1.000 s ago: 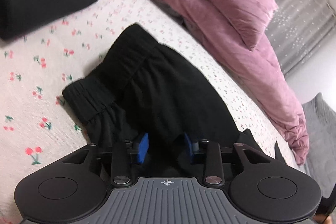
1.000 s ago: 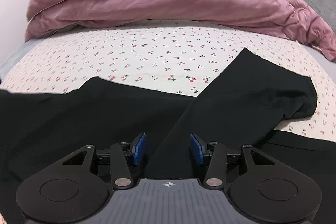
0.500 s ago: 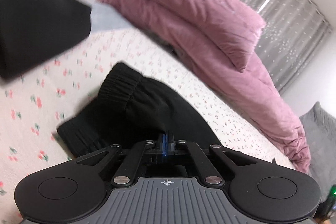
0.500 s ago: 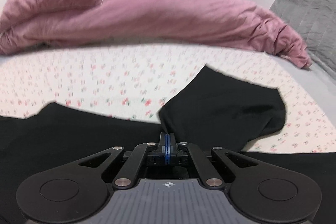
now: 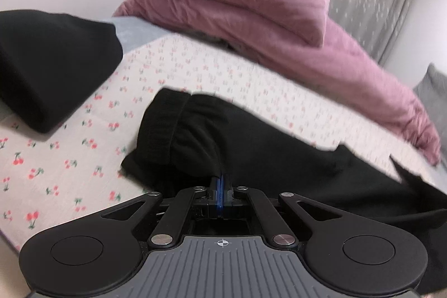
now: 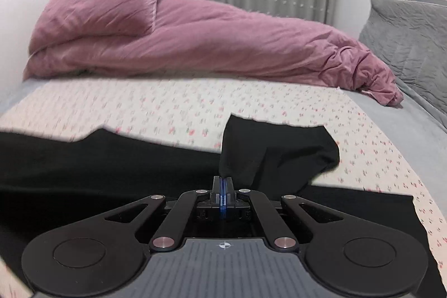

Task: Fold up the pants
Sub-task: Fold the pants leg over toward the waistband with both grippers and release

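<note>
Across a cherry-print sheet point(image 5: 69, 158) lie black pants point(image 5: 279, 158), with a mauve duvet point(image 6: 209, 46) heaped behind them. We hold our left gripper point(image 5: 220, 186) with its jaws pinched together on fabric beside the elastic waistband point(image 5: 162, 124). Our right gripper point(image 6: 222, 187) likewise clamps a lifted leg end point(image 6: 279, 152).

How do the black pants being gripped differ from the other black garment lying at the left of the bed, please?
The pants lie spread out across the cherry-print sheet, while the other black garment sits as a compact, thick bundle. The pants are pinched by the left gripper near the ribbed waistband and by the right gripper at a leg; nothing touches the bundle. Both are plain black fabric on the same bed.
</note>
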